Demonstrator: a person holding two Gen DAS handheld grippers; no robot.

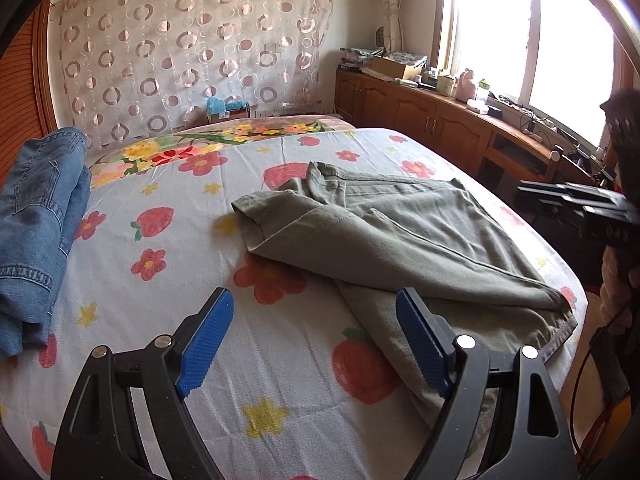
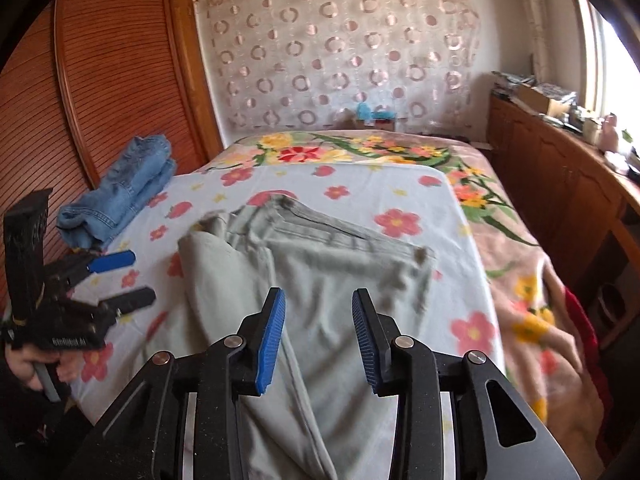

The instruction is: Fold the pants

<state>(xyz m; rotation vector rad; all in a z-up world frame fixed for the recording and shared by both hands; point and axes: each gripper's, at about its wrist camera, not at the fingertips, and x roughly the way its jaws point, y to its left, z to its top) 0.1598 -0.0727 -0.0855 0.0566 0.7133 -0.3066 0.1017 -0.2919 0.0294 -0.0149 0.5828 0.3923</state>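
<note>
Grey-green pants lie partly folded on the flowered bed sheet, one leg end laid over the rest. They also show in the right wrist view, waistband at the far side. My left gripper is open and empty, hovering above the sheet by the pants' near left edge. It also shows in the right wrist view at the left. My right gripper is open and empty above the near part of the pants. Its body shows at the right edge in the left wrist view.
Folded blue jeans lie on the bed's left side, also in the right wrist view. A wooden wardrobe stands left of the bed. A wooden cabinet with clutter runs under the window at right. A floral blanket covers the bed's right side.
</note>
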